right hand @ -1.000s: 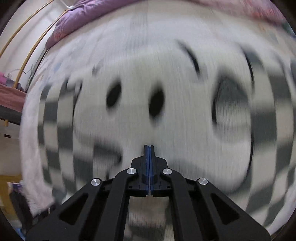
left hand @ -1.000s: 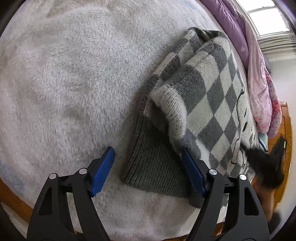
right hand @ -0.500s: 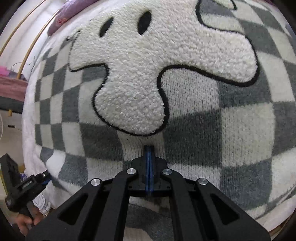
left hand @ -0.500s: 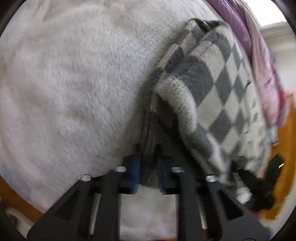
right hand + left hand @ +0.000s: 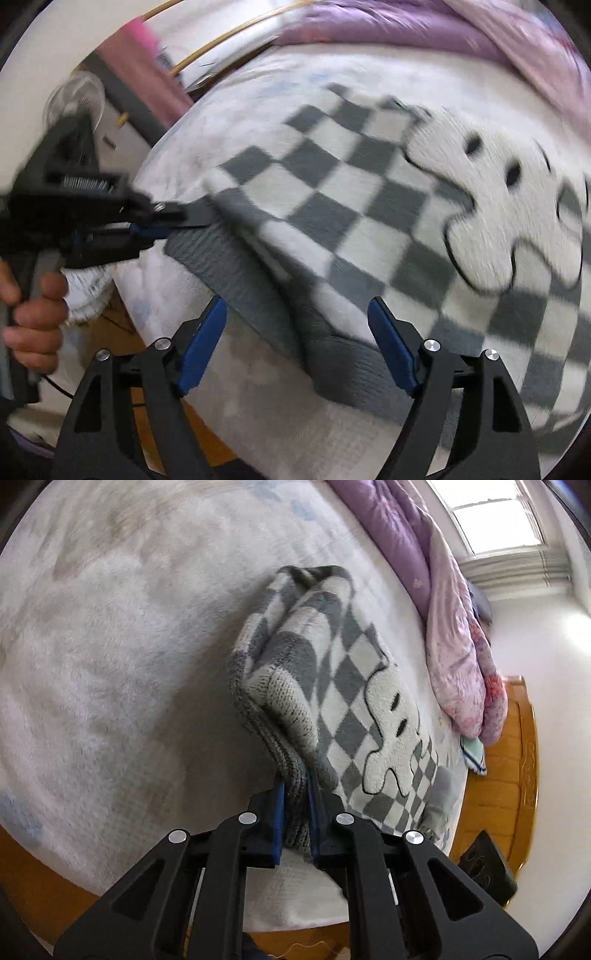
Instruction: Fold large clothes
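A grey-and-white checked sweater (image 5: 354, 686) with a fuzzy white cartoon patch lies folded on the bed. My left gripper (image 5: 295, 786) is shut on its grey ribbed hem and holds that corner a little off the blanket. In the right wrist view the same left gripper (image 5: 184, 218) comes in from the left, held by a hand (image 5: 33, 317), pinching the hem's corner. My right gripper (image 5: 297, 306) hovers over the sweater (image 5: 332, 192) near the hem's edge. Its jaws are opening, and the blue pads (image 5: 201, 343) stand wide apart, pressing on nothing.
A white fluffy blanket (image 5: 110, 664) covers the bed. A purple and pink duvet (image 5: 454, 627) is bunched along the far side, with a wooden bed frame (image 5: 498, 794) beyond. A fan (image 5: 74, 99) and a pink cloth (image 5: 147, 74) stand off the bed's left side.
My left gripper shut on the grey hem and lifted it. My right gripper came off the cartoon patch, swung over to the hem's edge, and went from shut to wide open.
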